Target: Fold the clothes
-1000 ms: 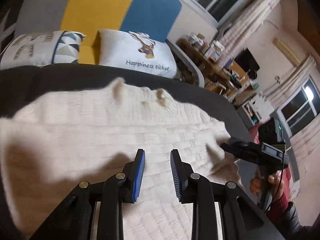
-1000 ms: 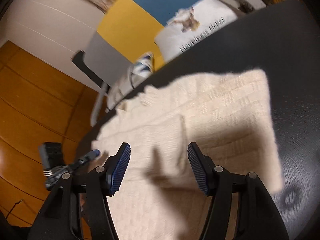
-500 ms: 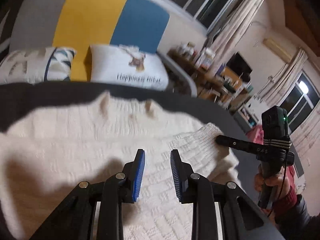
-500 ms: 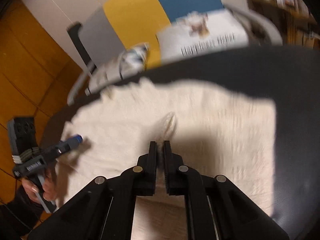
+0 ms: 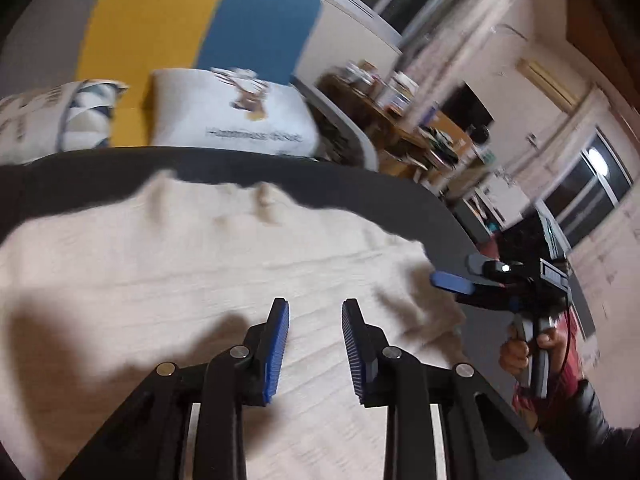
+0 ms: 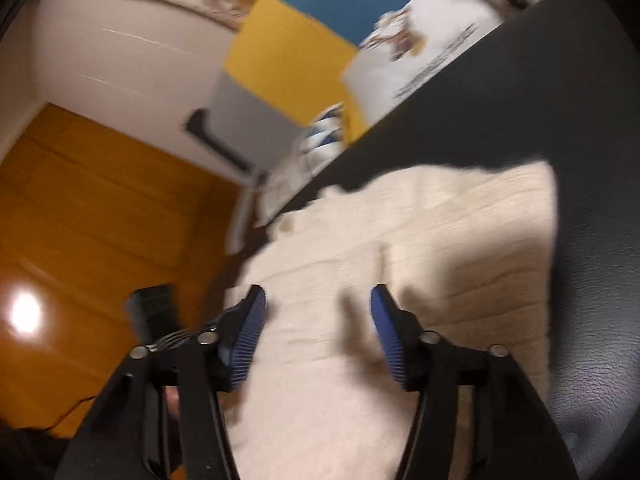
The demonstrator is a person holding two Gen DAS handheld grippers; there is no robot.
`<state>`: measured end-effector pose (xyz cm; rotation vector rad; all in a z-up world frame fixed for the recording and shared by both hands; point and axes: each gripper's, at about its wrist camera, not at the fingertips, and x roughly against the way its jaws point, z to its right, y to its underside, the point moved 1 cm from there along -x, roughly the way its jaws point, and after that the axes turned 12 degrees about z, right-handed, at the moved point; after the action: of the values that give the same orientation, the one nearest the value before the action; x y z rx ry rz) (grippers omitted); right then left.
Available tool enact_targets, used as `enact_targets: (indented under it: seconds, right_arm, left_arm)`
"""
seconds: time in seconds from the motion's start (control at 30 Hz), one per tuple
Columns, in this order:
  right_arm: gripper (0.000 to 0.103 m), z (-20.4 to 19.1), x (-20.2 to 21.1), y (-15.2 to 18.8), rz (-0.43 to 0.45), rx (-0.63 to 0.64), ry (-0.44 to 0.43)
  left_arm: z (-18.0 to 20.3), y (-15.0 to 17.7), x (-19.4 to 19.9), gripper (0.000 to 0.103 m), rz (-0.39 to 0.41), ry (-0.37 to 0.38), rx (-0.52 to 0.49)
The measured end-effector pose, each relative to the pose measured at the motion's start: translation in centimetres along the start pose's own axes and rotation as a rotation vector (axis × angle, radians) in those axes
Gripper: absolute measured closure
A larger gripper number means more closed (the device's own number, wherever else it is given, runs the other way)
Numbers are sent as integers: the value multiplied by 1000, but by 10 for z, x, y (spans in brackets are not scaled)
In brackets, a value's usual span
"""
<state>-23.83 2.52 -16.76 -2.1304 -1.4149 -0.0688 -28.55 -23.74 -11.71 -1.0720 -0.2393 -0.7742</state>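
item: sweater [image 5: 208, 280], cream knit, spread flat on the dark table [image 5: 360, 184]; its far edge lies short of the table's far rim, and in the right wrist view its right edge [image 6: 548, 264] ends with bare dark surface beside it. both views are blurred, so the folds cannot be read finely.

item: your left tongs [image 5: 314, 344], blue pads, held over the middle of the sweater. the jaws stand partly apart with nothing between them; the knit lies below them and whether the tips touch it cannot be told.

item: your right tongs [image 6: 318, 328], blue pads, over the sweater near its left edge as that camera sees it. the jaws are opening and no cloth is pinched between them. from the left wrist view the same tongs [image 5: 452, 282] sit at the sweater's right corner, tip just beside the cloth, with your right hand [image 5: 528, 348] around the handle.

item: two pillows beyond the table, one white with a printed figure and lettering [image 5: 232, 120], one with a blue geometric pattern [image 5: 52, 120].

item: yellow and blue panel [image 5: 200, 20] behind the pillows.

item: cluttered desk [image 5: 412, 128] at the right, windows [image 5: 588, 196] past it.

item: orange wooden floor [image 6: 100, 220] left of the table.
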Motion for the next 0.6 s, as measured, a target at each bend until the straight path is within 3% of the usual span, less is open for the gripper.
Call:
enact_targets:
  seconds: [0.2, 0.4, 0.53, 0.6]
  right_arm:
    - [44, 9, -28, 5, -158, 28, 1]
    - [44, -1, -37, 6, -207, 46, -78]
    - [44, -1, -47, 3, -259, 86, 15]
    - [44, 3, -47, 1, -275, 71, 12]
  left_arm:
    - [22, 15, -32, 76, -87, 3, -46]
    - [27, 17, -31, 76, -91, -3, -87]
    - [26, 6, -29, 76, -70, 11, -111]
    - [24, 0, -28, 76, -61, 17, -112]
